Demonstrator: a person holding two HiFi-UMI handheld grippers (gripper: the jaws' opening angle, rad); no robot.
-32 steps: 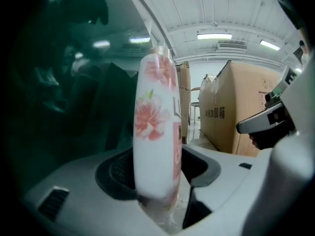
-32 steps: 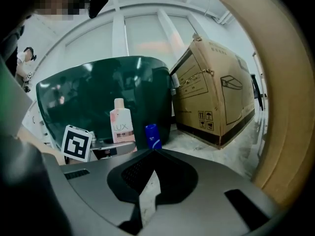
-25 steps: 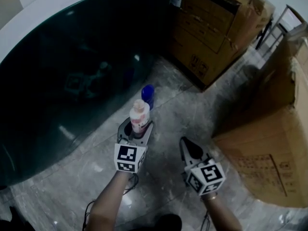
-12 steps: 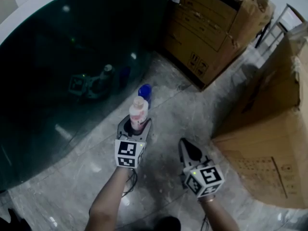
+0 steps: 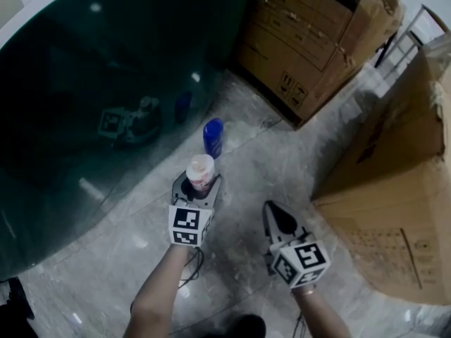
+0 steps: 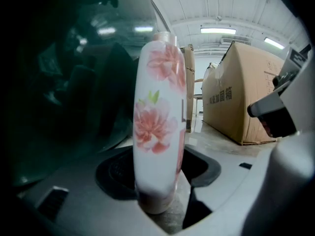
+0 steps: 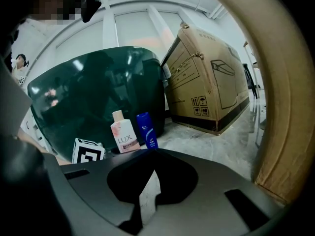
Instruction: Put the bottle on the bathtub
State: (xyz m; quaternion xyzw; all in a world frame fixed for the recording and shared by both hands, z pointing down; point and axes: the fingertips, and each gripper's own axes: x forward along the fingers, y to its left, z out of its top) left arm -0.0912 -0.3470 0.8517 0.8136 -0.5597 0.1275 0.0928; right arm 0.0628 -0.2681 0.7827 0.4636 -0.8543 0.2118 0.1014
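Downward look at a grey stone floor (image 5: 243, 189) beside a dark green bathtub (image 5: 77, 69), filling the view from 9 to 12 o'clock. Left gripper (image 5: 200, 186) with fingers clamped on the lower body of a white bottle (image 6: 156, 132) printed with pink flowers, held upright, cap up, low beside the tub wall; contact with the floor impossible to judge. Blue bottle (image 5: 213, 138) standing on the floor just beyond, at 12 o'clock. Right gripper (image 5: 270, 209) at 4 o'clock of the left one, fingers closed together on nothing, well apart from both bottles. Cardboard boxes (image 5: 303, 41) at 1 and 3 o'clock. Bottle not yet on the tub, so probably the carrying stage. To do it well: keep the grip firm and the bottle vertical, raise straight up clear of the blue bottle, swing toward 10 o'clock over the pale rim (image 5: 35, 9), lower flat onto the ledge, and only then spread the fingers and back away level, without tipping it.
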